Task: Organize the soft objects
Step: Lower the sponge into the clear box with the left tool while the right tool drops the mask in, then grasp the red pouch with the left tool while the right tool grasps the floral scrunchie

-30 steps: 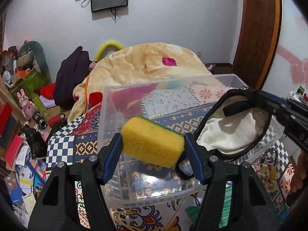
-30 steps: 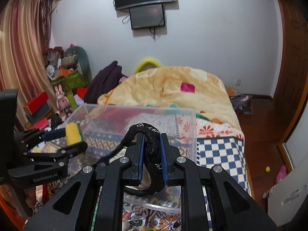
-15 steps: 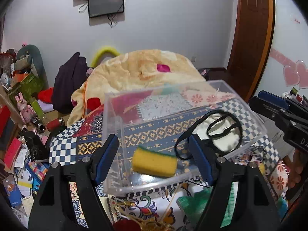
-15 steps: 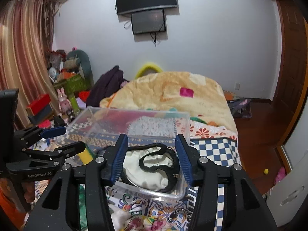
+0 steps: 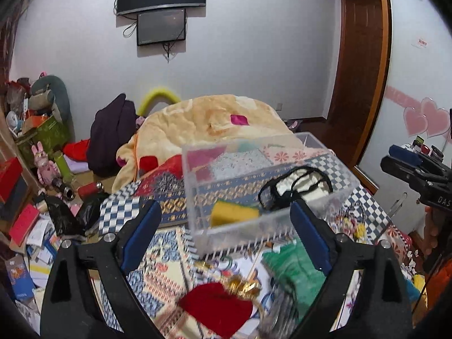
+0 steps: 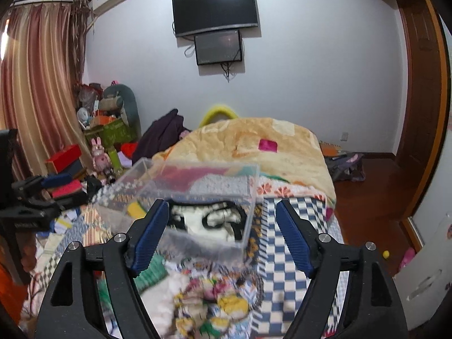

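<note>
A clear plastic bin (image 5: 254, 169) sits on the patterned bedspread, open-topped, its walls see-through. Inside lie two soft things — a yellow sponge (image 5: 234, 216) with a green scrub layer, flat on the floor of the bin near the front wall, and beside it a cream cloth item with black trim (image 5: 299, 186), slumped and crumpled, its black straps looping loosely over the pale fabric.

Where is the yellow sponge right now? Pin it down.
In the left wrist view, the yellow sponge lies inside the clear bin, at its near left, beside the black-trimmed cream cloth.
</note>
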Action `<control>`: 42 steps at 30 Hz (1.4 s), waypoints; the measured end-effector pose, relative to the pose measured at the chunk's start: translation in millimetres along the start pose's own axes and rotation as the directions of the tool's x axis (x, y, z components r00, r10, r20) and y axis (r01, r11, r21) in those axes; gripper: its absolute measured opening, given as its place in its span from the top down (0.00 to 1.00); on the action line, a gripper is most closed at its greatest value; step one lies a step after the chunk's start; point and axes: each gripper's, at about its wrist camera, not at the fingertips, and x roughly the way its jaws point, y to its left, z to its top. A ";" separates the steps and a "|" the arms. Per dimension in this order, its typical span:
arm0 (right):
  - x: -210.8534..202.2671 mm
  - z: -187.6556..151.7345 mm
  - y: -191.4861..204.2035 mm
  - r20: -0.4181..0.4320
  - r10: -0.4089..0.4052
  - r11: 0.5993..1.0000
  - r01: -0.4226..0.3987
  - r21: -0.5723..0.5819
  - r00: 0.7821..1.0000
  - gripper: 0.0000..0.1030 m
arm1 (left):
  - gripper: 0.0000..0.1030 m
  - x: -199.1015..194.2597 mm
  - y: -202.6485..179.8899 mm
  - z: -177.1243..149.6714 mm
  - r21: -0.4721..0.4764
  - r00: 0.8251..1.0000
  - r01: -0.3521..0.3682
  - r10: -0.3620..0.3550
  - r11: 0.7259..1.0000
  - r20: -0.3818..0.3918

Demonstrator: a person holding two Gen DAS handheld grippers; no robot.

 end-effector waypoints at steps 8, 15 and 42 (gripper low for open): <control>13.1 -41.8 -5.1 -0.141 -0.016 1.000 0.015 -0.005 0.990 0.26 | 0.09 8.1 15.4 -44.0 -0.056 0.993 0.009 -0.015 0.998 -0.117; 26.4 -75.3 -6.1 -0.246 0.018 0.999 -0.009 0.040 0.969 0.26 | 0.09 24.4 16.8 -79.1 -0.088 0.977 0.024 -0.042 0.996 -0.211; 9.6 -99.8 -1.8 -0.271 0.054 0.998 -0.046 0.038 0.961 0.83 | 0.65 29.8 9.1 -105.2 -0.114 0.975 0.018 -0.043 0.993 -0.216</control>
